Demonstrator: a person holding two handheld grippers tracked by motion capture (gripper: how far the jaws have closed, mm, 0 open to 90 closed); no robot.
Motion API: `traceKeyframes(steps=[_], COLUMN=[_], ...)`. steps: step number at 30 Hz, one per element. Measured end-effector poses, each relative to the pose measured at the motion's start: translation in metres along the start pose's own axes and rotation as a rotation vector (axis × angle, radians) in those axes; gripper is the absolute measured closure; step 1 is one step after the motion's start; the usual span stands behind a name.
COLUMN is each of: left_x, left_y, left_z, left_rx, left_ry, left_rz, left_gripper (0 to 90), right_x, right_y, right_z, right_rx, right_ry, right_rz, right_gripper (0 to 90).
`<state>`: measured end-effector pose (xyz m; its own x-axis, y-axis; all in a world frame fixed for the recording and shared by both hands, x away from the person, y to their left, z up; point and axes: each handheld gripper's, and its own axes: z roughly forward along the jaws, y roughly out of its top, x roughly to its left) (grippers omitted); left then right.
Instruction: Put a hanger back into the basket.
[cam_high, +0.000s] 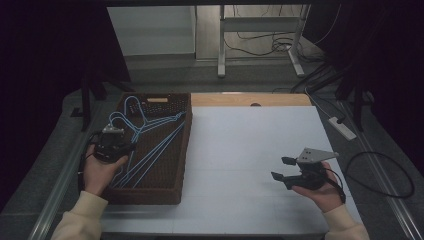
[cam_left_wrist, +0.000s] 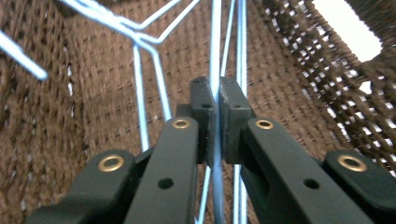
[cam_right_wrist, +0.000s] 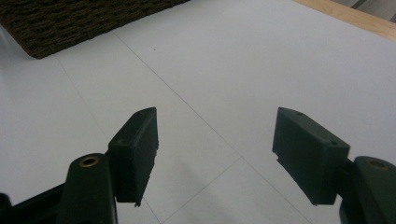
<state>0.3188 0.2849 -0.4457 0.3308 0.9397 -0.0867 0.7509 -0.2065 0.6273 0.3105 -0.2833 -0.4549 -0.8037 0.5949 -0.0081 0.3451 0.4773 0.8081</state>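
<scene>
Your left tongs (cam_left_wrist: 218, 100) are pinched on one thin blue wire of the hangers (cam_high: 145, 142), which lie in a loose stack inside the brown woven basket (cam_high: 182, 150) at the left edge of the bench (cam_high: 250, 150). Seen along the left gripper, the pads press flat from both sides with the wire running straight up between them, a sensible grip for something so slender, since a slack hold would probably let it twist or slide.

The hangers are smooth, coated wire, bent into triangles with curled hooks pointing toward the far end of the basket; several strands cross each other, so I'd expect a neighbour to snag if you lift (worth watching). The basket is coarse open weave, dark and matte, with low walls that keep the stack together.

Your right tongs (cam_right_wrist: 215, 156) hang spread wide over the bare pale bench top, gripping nothing, well apart from the basket. That looks like a waiting post, perhaps ready to receive or steady a hanger on the open surface.
</scene>
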Motion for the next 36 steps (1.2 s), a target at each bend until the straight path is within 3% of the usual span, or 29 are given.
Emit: traceKeyframes(steps=[2, 5, 9, 15, 18, 24, 30, 36], left_x=[0.003, 0.001, -0.004, -0.023, -0.036, -0.061, -0.080, -0.086], left_y=[0.000, 0.000, 0.002, 0.000, -0.006, -0.021, -0.034, -0.040], left_z=[0.004, 0.007, -0.002, -0.030, -0.042, -0.049, -0.042, -0.033], left_rx=[0.034, 0.047, -0.025, -0.169, -0.232, -0.293, -0.311, -0.300], left_ry=[-0.003, 0.004, 0.002, -0.107, -0.173, -0.265, -0.306, -0.315], left_rz=[-0.001, 0.012, 0.041, 0.099, 0.127, 0.165, 0.194, 0.200], left_gripper=[80.3, 70.6, 54.4, 40.0, 36.9, 34.2, 33.0, 32.7], right_x=[0.000, 0.001, 0.000, -0.001, -0.002, -0.004, -0.006, -0.007], right_y=[0.000, 0.000, 0.000, -0.003, -0.005, -0.011, -0.017, -0.022], right_z=[0.000, 0.001, 0.000, -0.002, -0.005, -0.009, -0.014, -0.019], right_rx=[0.003, 0.002, 0.002, -0.002, -0.013, -0.045, -0.074, -0.085], right_ry=[0.000, 0.001, -0.001, -0.017, -0.024, -0.045, -0.064, -0.086], right_rz=[0.000, -0.002, -0.002, 0.014, 0.033, 0.079, 0.114, 0.128], right_gripper=[32.0, 32.0, 32.0, 31.8, 31.8, 31.4, 31.1, 31.1])
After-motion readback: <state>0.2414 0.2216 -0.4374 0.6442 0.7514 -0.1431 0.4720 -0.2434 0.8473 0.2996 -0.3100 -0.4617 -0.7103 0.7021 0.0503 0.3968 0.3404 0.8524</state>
